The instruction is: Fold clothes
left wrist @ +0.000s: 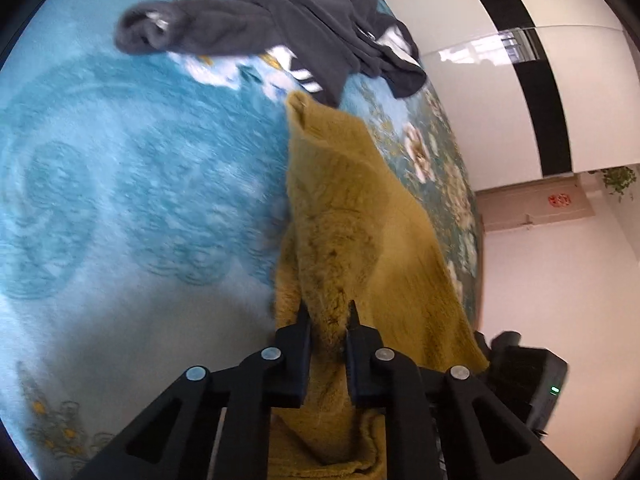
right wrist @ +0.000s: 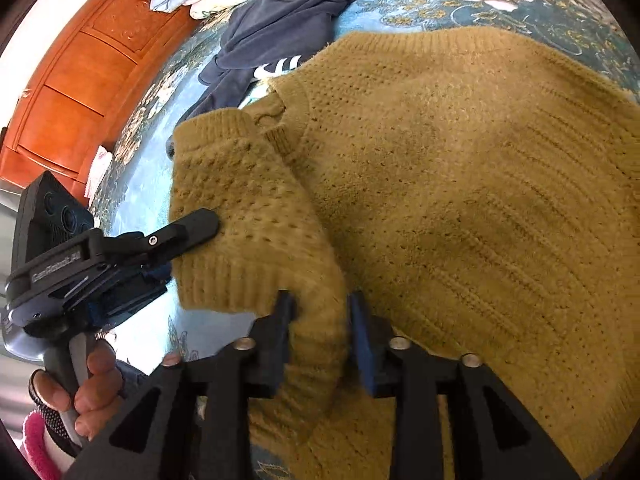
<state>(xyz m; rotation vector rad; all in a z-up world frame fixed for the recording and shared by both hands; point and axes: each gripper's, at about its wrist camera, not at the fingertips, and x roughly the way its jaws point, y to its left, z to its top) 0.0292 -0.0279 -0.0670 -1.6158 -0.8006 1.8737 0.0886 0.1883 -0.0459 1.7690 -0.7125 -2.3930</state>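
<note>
A mustard knit sweater (right wrist: 460, 184) lies spread across a blue floral bedspread (left wrist: 120, 200), filling the right wrist view from 12 to 5 o'clock. The right tongs (right wrist: 320, 304) are clamped on a bunched fold of the sweater at 6 o'clock, while the left tongs (left wrist: 326, 312) grip a sleeve, seen at 9 o'clock. A dark hoodie (left wrist: 288, 32) lies crumpled at 12 o'clock beyond the sweater, near a wooden headboard (right wrist: 80, 80).
</note>
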